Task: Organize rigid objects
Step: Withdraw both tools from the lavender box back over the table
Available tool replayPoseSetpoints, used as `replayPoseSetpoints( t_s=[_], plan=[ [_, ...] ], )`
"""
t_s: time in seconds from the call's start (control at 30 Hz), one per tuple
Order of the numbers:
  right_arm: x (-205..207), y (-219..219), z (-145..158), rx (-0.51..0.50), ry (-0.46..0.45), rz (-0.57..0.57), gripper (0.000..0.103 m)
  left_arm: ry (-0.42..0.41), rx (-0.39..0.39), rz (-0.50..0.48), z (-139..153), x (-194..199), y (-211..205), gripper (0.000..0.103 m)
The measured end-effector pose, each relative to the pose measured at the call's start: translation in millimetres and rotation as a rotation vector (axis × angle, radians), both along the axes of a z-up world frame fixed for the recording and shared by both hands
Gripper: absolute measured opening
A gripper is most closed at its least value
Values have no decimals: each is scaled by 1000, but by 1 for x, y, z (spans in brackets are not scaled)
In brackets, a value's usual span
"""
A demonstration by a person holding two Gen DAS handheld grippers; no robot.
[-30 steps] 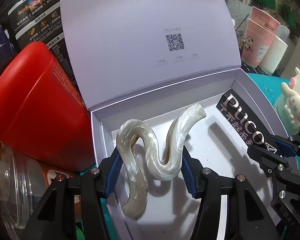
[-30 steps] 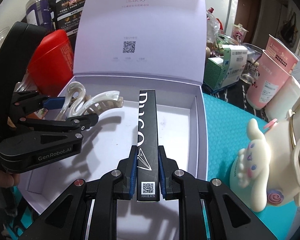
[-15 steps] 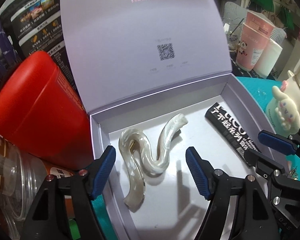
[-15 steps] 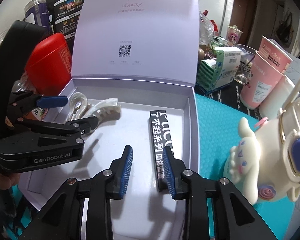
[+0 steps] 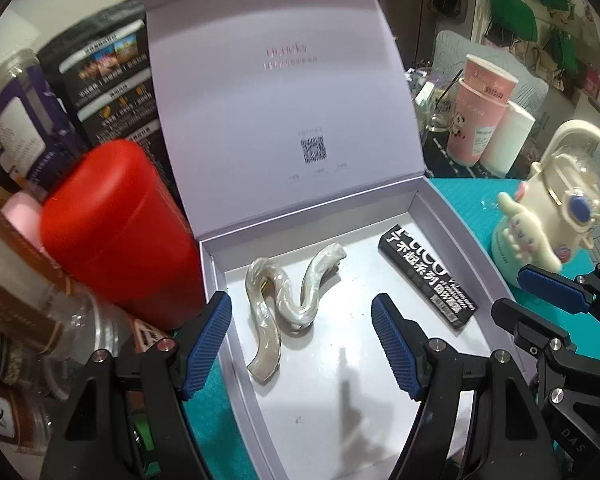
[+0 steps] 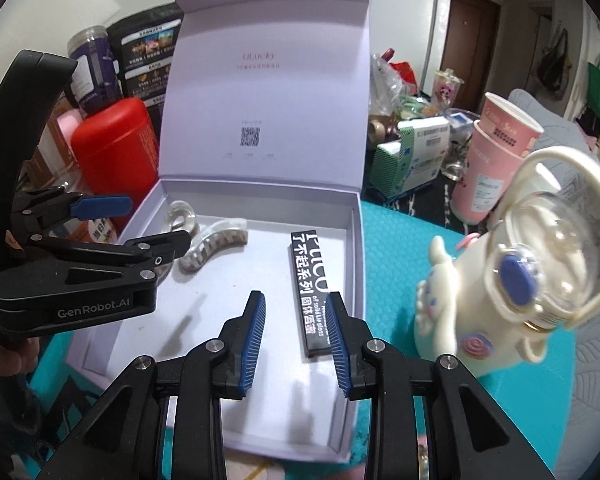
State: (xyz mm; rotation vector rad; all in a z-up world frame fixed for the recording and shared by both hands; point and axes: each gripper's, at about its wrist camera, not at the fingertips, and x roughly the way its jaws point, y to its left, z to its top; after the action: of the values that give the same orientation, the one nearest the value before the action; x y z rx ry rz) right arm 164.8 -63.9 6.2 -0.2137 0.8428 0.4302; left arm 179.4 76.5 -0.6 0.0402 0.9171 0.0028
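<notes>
A pale lilac gift box (image 5: 216, 276) (image 6: 356, 240) stands open with its lid upright. A pearly wavy hair clip (image 5: 284, 300) lies at the box's left; it also shows in the right wrist view (image 6: 216, 240). A black lip-gloss carton (image 5: 428, 280) (image 6: 310, 292) lies at the box's right. My left gripper (image 5: 302, 340) is open and empty, raised above the box just short of the clip. My right gripper (image 6: 296, 336) is open and empty, above the near end of the carton.
A red canister (image 5: 116, 232) and jars stand against the box's left side. A cream character figurine (image 6: 512, 280) stands on the teal mat (image 6: 396, 264) to the right. Pink cups (image 6: 496, 152) and small cartons (image 6: 412, 152) crowd the back right.
Both grippers opened, leaving the clip and the carton lying in the box. Both have since drawn back and up, away from the box floor.
</notes>
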Motion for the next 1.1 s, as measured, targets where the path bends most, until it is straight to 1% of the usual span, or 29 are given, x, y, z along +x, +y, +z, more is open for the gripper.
replayPoseSetpoints(
  t_s=[0.27, 0.63, 0.9, 0.97, 1.1],
  plan=[
    [-24, -8, 25, 10, -52, -15, 31, -52, -4, -8, 27, -24, -1, 72],
    [-63, -18, 51, 24, -115, -39, 31, -120, -3, -19, 53, -62, -7, 72],
    [-94, -25, 63, 30, -153, -56, 31, -163, -5, -25, 67, -94, -10, 72],
    [-103, -27, 65, 31, -163, -61, 39, -169, -1, -29, 69, -101, -12, 72],
    [-118, -32, 70, 40, -182, -72, 40, -184, -4, -35, 73, -117, -14, 72]
  ],
)
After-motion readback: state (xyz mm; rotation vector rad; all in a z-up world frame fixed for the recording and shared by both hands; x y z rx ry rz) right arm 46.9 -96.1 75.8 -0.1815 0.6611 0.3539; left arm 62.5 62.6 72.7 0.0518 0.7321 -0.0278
